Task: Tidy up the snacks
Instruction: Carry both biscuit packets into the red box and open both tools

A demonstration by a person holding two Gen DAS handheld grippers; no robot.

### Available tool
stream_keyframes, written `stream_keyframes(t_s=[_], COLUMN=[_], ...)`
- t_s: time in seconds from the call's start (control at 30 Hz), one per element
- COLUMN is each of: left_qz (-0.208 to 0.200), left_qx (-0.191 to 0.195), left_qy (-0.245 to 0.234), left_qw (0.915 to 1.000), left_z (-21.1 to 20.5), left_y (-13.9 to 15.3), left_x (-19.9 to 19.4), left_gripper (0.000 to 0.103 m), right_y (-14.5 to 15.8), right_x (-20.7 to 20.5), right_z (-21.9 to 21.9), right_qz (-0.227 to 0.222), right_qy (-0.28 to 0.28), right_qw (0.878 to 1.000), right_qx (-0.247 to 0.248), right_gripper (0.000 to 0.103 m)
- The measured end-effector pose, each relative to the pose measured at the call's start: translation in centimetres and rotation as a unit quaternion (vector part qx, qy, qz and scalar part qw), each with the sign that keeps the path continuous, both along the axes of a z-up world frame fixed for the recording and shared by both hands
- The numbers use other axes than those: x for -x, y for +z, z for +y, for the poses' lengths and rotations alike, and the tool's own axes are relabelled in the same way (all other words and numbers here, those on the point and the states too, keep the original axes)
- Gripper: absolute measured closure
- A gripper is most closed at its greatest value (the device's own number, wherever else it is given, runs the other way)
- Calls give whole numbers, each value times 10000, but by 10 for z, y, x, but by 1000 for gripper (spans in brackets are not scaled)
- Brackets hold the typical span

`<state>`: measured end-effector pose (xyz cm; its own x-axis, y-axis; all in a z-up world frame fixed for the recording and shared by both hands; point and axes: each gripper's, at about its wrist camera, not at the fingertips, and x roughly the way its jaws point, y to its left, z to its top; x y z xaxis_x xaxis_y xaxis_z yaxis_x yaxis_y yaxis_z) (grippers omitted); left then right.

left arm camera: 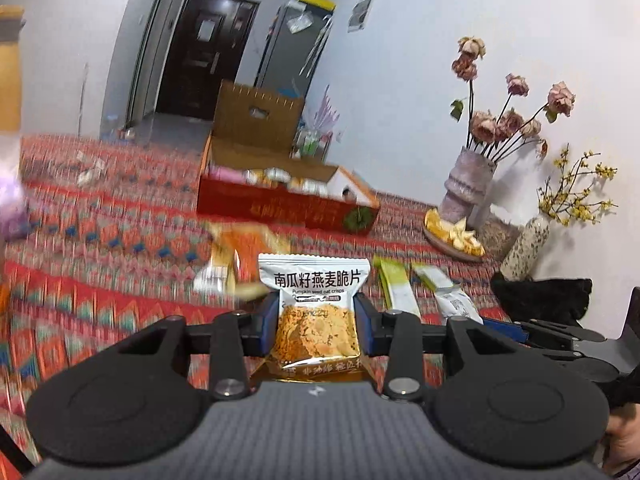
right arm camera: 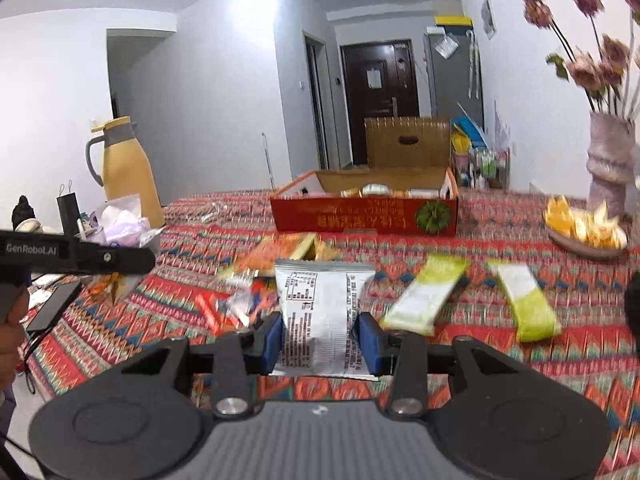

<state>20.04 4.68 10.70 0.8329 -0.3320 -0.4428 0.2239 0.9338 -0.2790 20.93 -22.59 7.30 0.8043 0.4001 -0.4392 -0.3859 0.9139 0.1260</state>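
Observation:
My left gripper (left arm camera: 316,320) is shut on a white and orange pumpkin seed oat crisp packet (left arm camera: 314,308), held upright above the patterned tablecloth (left arm camera: 120,240). My right gripper (right arm camera: 320,340) is shut on a silver snack packet (right arm camera: 320,312), its printed back facing me. An open red box (left arm camera: 280,204) with several snack packs inside stands further back on the table; the same red box (right arm camera: 364,216) shows ahead in the right wrist view. Two green and white snack bars (right arm camera: 428,296) (right arm camera: 524,304) and orange packets (right arm camera: 280,256) lie loose on the cloth.
A pink vase of dried roses (left arm camera: 468,188), a speckled vase with yellow sprigs (left arm camera: 524,248) and a plate of orange peel (left arm camera: 456,236) stand at the right. A yellow thermos jug (right arm camera: 124,172) and crumpled tissue (right arm camera: 120,220) sit at the left. The left gripper (right arm camera: 80,256) reaches in from the left.

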Motion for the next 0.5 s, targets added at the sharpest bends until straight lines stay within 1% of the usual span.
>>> stream_keyframes(t_s=[0.07, 0.13, 0.2, 0.3, 0.43, 0.5], left_qz=[-149, -281, -417, -574, -738, -746], left_qx=[-50, -18, -37, -133, -190, -252], left_qy=[-121, -227, -294, -259, -276, -240], left_qw=[9998, 9993, 9987, 9979, 9967, 9966], left_z=[-2, -3, -5, -8, -10, -13], left_y=[13, 25, 36, 51, 66, 71], left_x=[-14, -28, -45, -76, -120, -147], left_gripper=[64, 64, 64, 64, 63, 63], right_y=[10, 22, 34, 50, 67, 74], right_x=[-13, -28, -45, -77, -120, -146], right_z=[1, 2, 1, 0, 2, 3], right_qz=[-169, -352, -482, -605, -782, -857], right_qy=[34, 70, 111, 197, 228, 256], right_qw=[9998, 9993, 9987, 9980, 9966, 9959], right_qx=[58, 118, 90, 37, 113, 132], right_gripper=[63, 63, 63, 63, 63, 63])
